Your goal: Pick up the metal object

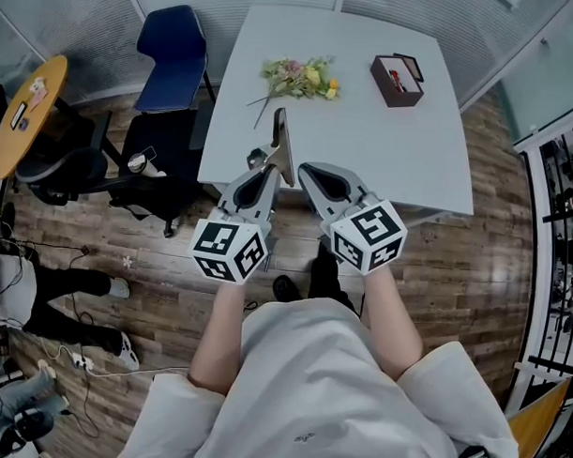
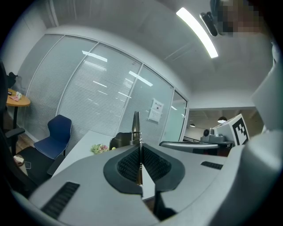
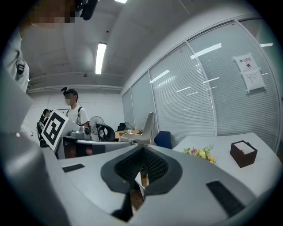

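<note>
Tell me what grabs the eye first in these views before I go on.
At the middle of the head view, the left tongs are clamped on a flat metal object that sticks up by the near edge of the white table. The right tongs sit shut and empty beside it. Farther back on the table lie a bunch of flowers and a brown box.

Pale grey table (image 1: 383, 152), square-topped, standing on wooden plank floor (image 1: 473, 267). Toward far edge, left of middle: small bunch of flowers (image 1: 301, 78), lying flat, pink and yellow heads to the right, thin stems trailing toward near-left. Well apart from it, near far-right corner: dark brown box (image 1: 397, 80), open on top, showing something white and red inside. Otherwise plain bare tabletop, lightly glossy.
</note>
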A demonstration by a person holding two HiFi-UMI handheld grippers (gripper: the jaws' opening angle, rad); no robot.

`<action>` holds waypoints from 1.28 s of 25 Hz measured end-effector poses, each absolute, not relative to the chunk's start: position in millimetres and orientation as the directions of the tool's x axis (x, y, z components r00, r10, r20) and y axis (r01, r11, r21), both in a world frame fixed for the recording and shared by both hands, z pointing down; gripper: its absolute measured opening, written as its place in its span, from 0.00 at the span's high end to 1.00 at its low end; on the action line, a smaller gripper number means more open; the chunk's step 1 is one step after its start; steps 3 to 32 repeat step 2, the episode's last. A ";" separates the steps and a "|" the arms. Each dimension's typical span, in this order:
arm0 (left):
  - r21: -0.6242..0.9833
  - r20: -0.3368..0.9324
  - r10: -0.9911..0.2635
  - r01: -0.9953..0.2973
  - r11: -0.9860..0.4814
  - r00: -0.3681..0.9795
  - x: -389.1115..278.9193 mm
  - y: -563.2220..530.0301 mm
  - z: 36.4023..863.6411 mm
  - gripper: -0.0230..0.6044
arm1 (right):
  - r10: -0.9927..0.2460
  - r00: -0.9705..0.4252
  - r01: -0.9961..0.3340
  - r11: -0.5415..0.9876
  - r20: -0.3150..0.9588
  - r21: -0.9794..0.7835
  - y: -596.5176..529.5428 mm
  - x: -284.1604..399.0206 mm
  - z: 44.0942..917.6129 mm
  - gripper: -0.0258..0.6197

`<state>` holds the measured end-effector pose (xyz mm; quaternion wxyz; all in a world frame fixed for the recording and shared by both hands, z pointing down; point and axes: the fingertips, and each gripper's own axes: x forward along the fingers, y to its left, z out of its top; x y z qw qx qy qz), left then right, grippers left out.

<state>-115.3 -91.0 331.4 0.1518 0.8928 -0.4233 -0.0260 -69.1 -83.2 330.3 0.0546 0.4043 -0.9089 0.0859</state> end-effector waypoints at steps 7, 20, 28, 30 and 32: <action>0.299 0.079 -0.762 -0.745 -0.597 0.642 -113.8 -91.6 331.9 0.93 | -0.727 -0.665 -0.746 0.656 0.170 -0.112 -84.2 -67.9 331.2 0.95; 0.299 0.079 -0.762 -0.745 -0.597 0.642 -113.8 -91.6 331.9 0.93 | -0.727 -0.665 -0.746 0.656 0.170 -0.112 -84.2 -67.9 331.2 0.95; 0.299 0.079 -0.762 -0.745 -0.597 0.642 -113.8 -91.6 331.9 0.93 | -0.727 -0.665 -0.746 0.656 0.170 -0.112 -84.2 -67.9 331.2 0.95; 0.299 0.079 -0.762 -0.745 -0.597 0.642 -113.8 -91.6 331.9 0.93 | -0.727 -0.665 -0.746 0.656 0.170 -0.112 -84.2 -67.9 331.2 0.95; 0.299 0.079 -0.762 -0.745 -0.597 0.642 -113.8 -91.6 331.9 0.93 | -0.727 -0.665 -0.746 0.656 0.170 -0.112 -84.2 -67.9 331.2 0.95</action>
